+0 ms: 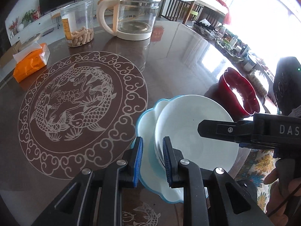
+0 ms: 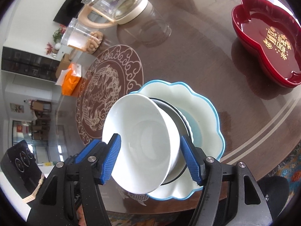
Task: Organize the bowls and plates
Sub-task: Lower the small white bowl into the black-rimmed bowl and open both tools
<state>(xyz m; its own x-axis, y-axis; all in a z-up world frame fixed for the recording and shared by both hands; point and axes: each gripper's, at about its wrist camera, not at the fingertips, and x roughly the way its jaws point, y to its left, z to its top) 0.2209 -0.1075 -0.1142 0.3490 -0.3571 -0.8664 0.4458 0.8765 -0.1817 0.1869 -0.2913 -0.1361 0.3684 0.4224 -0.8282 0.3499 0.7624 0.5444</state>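
Two stacked bowls [image 2: 143, 150] on scalloped plate [image 2: 205, 109], near table edge [image 2: 263, 169]

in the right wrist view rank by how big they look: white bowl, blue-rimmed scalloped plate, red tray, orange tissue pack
1. blue-rimmed scalloped plate, though partly covered
2. white bowl, close behind it; being nearest the camera inflates it
3. red tray, farther off, so its real size is unsure
4. orange tissue pack, clearly smallest
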